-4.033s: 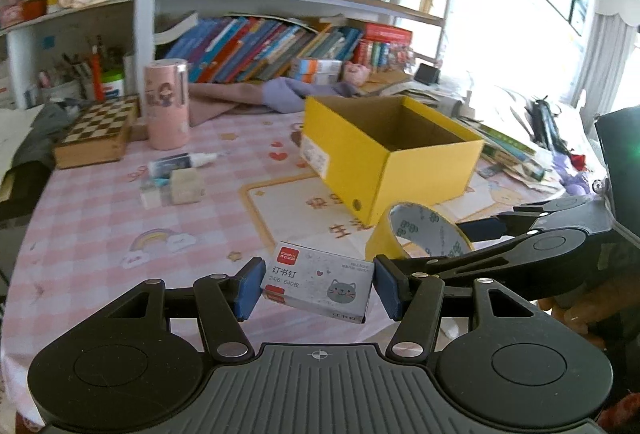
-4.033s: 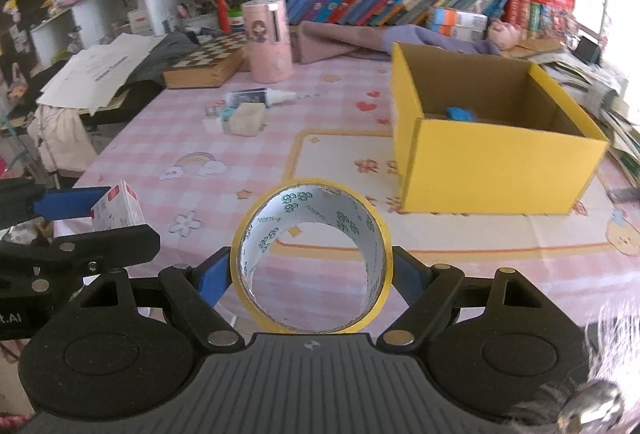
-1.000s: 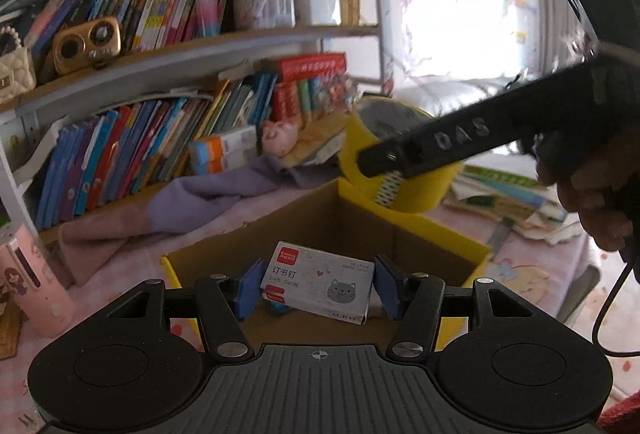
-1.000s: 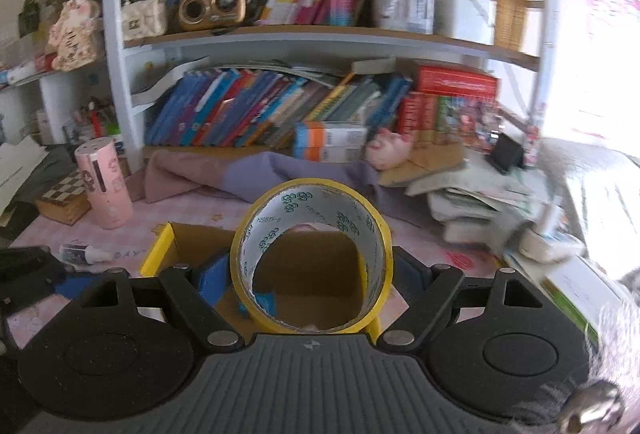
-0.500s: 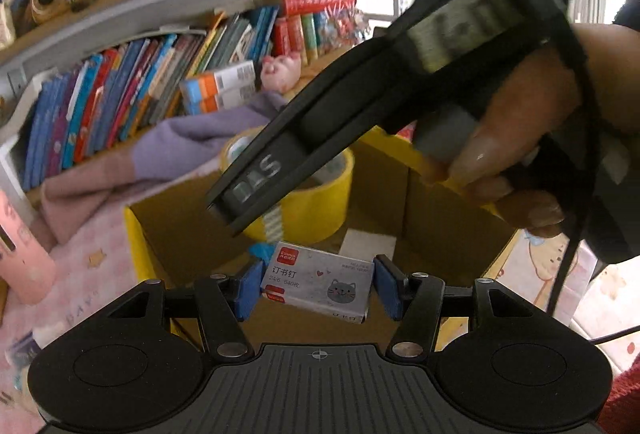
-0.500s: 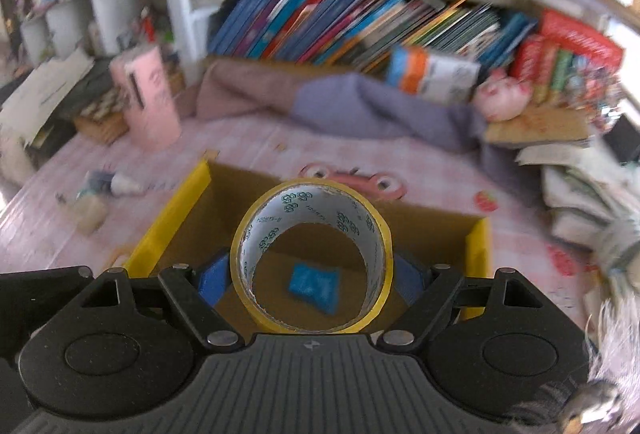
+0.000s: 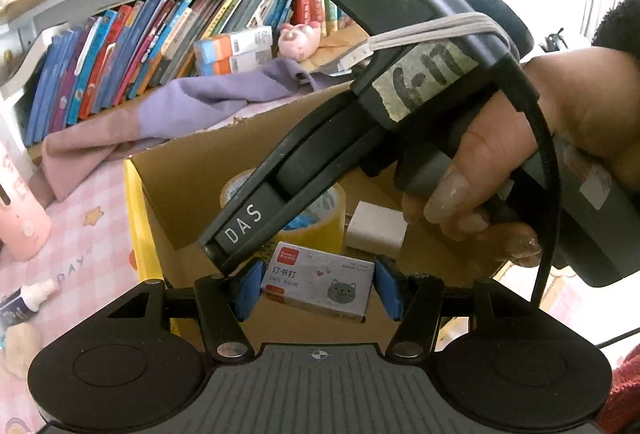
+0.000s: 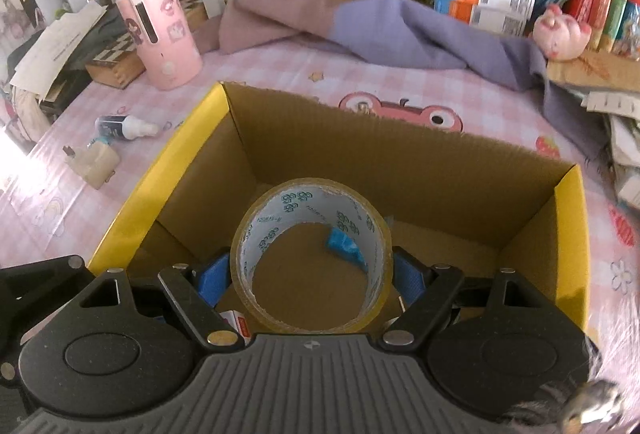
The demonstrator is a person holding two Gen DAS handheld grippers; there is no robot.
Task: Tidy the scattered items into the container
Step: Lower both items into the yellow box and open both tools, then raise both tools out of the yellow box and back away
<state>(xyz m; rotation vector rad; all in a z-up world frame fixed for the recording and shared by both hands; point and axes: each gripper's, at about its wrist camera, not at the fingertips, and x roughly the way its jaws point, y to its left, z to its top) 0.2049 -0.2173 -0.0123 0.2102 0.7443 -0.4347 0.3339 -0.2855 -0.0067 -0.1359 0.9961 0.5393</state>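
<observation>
The yellow cardboard box (image 8: 168,170) stands open on the pink checked table; it also shows in the left wrist view (image 7: 138,218). My right gripper (image 8: 311,274) is shut on a roll of yellow tape (image 8: 312,262) and holds it inside the box, low over the floor. My left gripper (image 7: 318,288) is shut on a small white staples box with a cat picture (image 7: 316,286), held over the box's near edge. The right gripper's body (image 7: 360,122) crosses just in front of it. A blue scrap (image 8: 344,244) and a white block (image 7: 376,230) lie inside the box.
On the table left of the box lie a small glue bottle (image 8: 126,126) and a cream eraser-like block (image 8: 94,164). A pink cylinder (image 8: 158,38) and a chessboard case (image 8: 116,62) stand behind them. A purple cloth (image 8: 400,30) and bookshelves line the back.
Both grippers have moved from above the table to the box. The tape roll has gone down inside the box, and the staples box has come over the box's edge.
</observation>
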